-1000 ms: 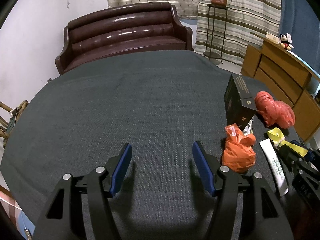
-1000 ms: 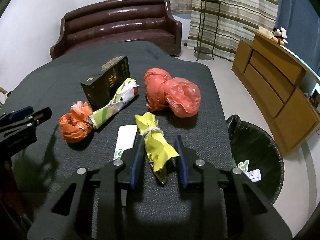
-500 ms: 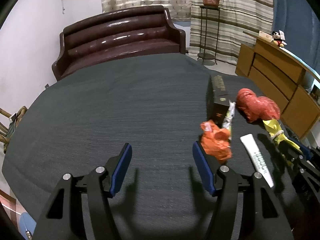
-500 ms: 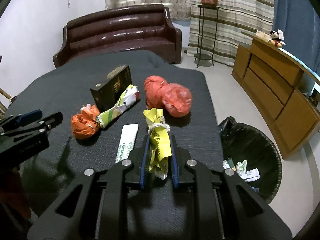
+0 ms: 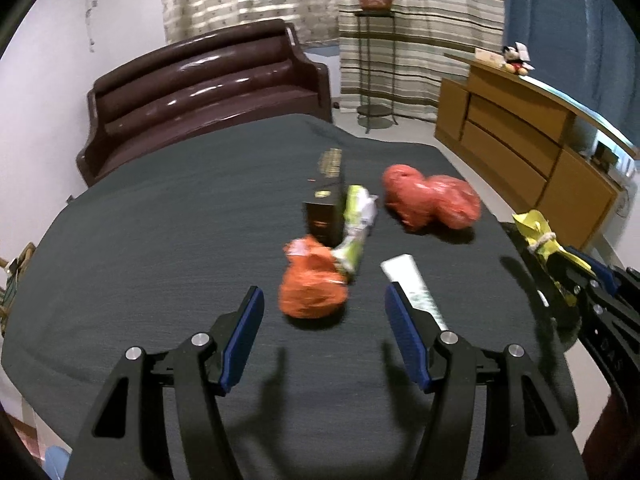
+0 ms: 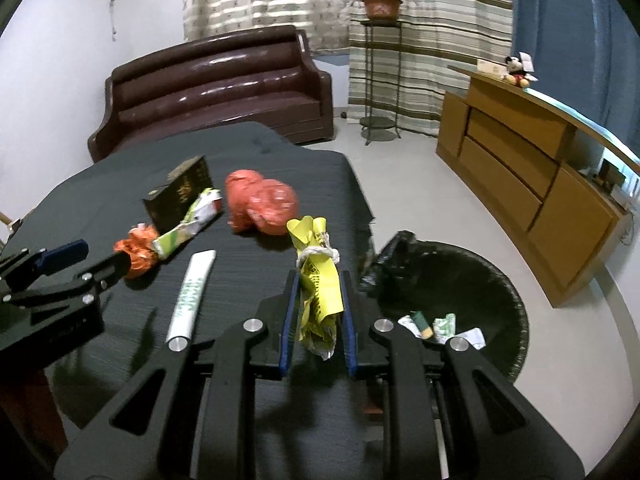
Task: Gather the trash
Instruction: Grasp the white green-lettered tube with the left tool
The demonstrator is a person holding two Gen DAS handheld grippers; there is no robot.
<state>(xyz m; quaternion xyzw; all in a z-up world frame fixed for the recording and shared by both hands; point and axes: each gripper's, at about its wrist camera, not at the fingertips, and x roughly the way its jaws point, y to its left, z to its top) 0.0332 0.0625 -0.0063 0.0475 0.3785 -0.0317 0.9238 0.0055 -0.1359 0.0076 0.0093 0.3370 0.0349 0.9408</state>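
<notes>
The right gripper (image 6: 317, 298) clamps the yellow wrapper (image 6: 318, 280) between its 2 pads, while the left gripper (image 5: 324, 312) gapes just short of the orange bag (image 5: 310, 286).

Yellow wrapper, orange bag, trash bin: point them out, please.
yellow wrapper (image 6: 320, 280), right wrist view, printed middle between the jaws.
orange bag (image 5: 312, 286), left wrist view, crumpled centre.
trash bin (image 6: 516, 276), right wrist view, far rim.

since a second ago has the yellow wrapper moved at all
Yes. The yellow wrapper, clamped in the right gripper, has left its spot beside the white tube and shifted toward the black bin.
</notes>
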